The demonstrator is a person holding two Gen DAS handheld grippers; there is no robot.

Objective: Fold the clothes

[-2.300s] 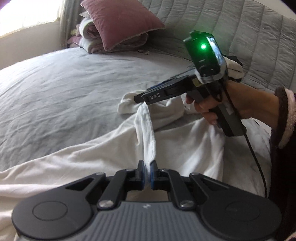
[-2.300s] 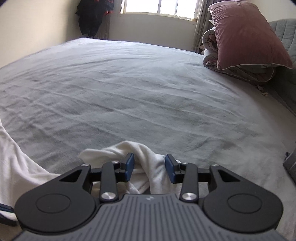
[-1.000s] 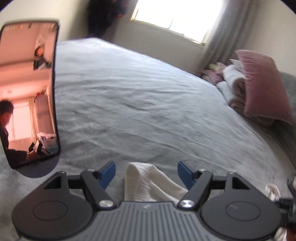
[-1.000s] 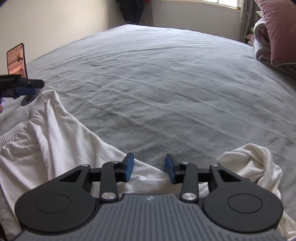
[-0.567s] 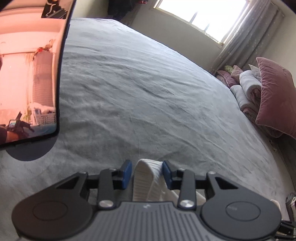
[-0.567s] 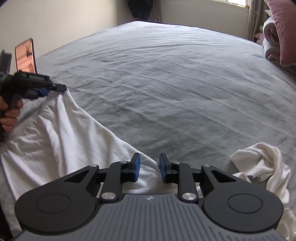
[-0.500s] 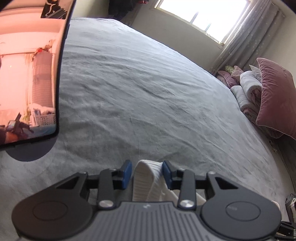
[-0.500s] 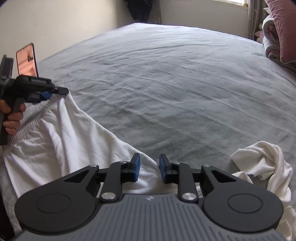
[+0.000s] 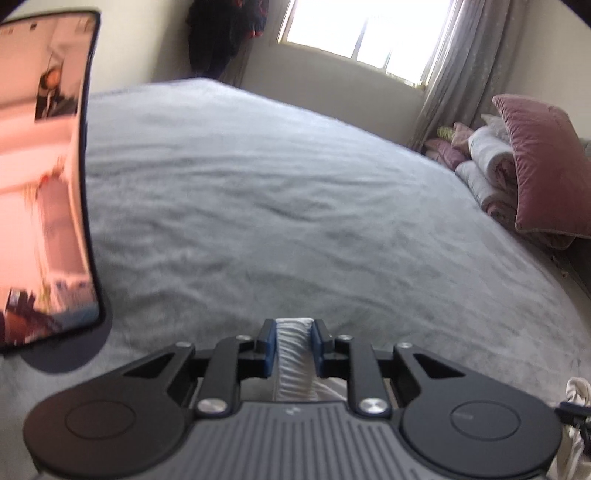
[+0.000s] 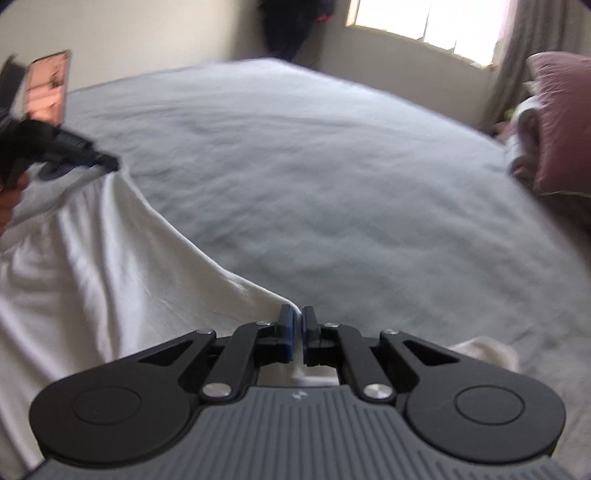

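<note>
A white garment lies spread over the near left of the grey bed. Its ribbed elastic waistband sits between the blue pads of my left gripper, whose jaws are closing and press on it. That left gripper also shows in the right wrist view, pulling the garment's far corner taut. My right gripper is shut on the garment's thin near edge. A bunched end of white cloth rests on the bed to the right.
A phone stands upright on a round base at the bed's left side. A pink pillow and folded bedding are stacked at the far right. Dark clothes hang by the window. Wide grey bed surface stretches ahead.
Both grippers' jaws have narrowed onto the white garment, the left on the waistband, the right on the near edge. The cloth between them is now pulled taut.
</note>
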